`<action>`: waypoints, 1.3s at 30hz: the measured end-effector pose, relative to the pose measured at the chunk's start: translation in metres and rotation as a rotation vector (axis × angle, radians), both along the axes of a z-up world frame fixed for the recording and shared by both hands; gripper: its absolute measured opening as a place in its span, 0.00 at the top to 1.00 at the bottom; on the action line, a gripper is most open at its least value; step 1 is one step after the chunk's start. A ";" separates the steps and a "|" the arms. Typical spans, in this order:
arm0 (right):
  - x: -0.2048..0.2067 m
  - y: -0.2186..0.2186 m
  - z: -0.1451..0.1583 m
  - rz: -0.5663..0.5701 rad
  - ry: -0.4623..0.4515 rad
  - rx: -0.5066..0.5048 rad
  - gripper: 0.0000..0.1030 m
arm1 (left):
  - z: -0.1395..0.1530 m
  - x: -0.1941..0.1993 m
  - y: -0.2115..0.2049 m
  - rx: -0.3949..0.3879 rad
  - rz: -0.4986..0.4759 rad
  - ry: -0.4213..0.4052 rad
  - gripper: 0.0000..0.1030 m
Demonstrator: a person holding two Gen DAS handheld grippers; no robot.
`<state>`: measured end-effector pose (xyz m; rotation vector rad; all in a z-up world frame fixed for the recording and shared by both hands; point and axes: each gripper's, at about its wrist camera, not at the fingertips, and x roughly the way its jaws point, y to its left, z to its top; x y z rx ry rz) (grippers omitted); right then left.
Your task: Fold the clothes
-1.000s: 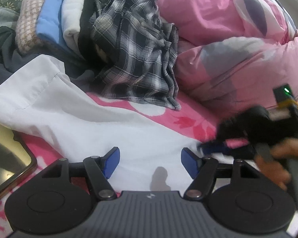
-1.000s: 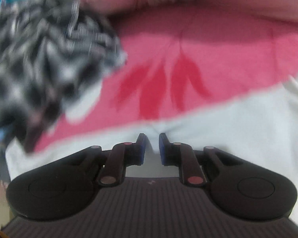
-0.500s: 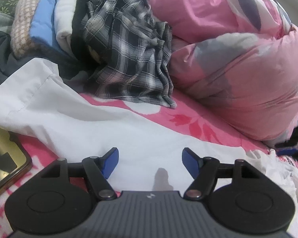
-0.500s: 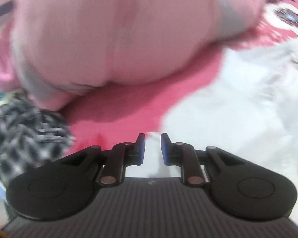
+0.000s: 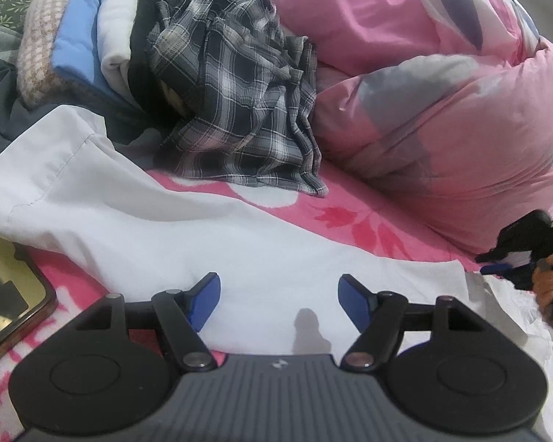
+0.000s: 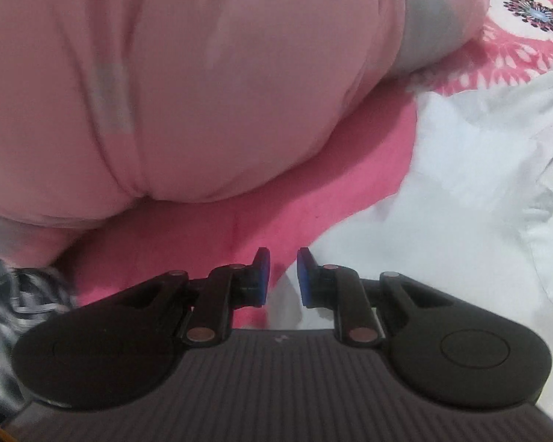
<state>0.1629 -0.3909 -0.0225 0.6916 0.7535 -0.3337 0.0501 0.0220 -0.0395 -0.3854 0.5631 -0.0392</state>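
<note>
A puffy pink comforter [image 5: 442, 103] with grey patches is bunched up at the right of the bed, and fills most of the right wrist view. Beneath everything lies a pink floral bedsheet [image 5: 354, 221], its flower print showing in the right wrist view's far corner. A phone [image 5: 7, 291] with a dark reflective screen lies flat on the sheet at the left edge of the left wrist view
</note>
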 end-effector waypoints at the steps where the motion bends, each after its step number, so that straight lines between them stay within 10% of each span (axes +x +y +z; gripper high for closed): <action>1: -0.002 0.008 0.004 0.039 0.006 0.004 0.85 | 0.000 0.000 0.000 -0.001 0.002 0.000 0.30; 14: 0.052 0.289 0.046 1.205 0.110 -0.111 0.84 | -0.002 -0.005 0.007 -0.050 0.008 0.016 0.30; 19: 0.078 0.370 0.025 1.493 0.224 -0.169 0.85 | -0.003 -0.007 0.008 -0.054 0.013 0.011 0.30; 27: 0.139 0.360 0.029 1.170 0.105 -0.121 0.84 | -0.004 -0.006 0.009 -0.057 0.014 0.012 0.30; 35: 0.093 0.407 0.043 1.589 0.144 -0.189 0.84 | -0.005 -0.006 0.009 -0.071 0.027 0.009 0.30; 39: 0.112 0.439 0.025 1.540 0.172 -0.303 0.84 | -0.005 -0.005 0.010 -0.076 0.029 0.009 0.30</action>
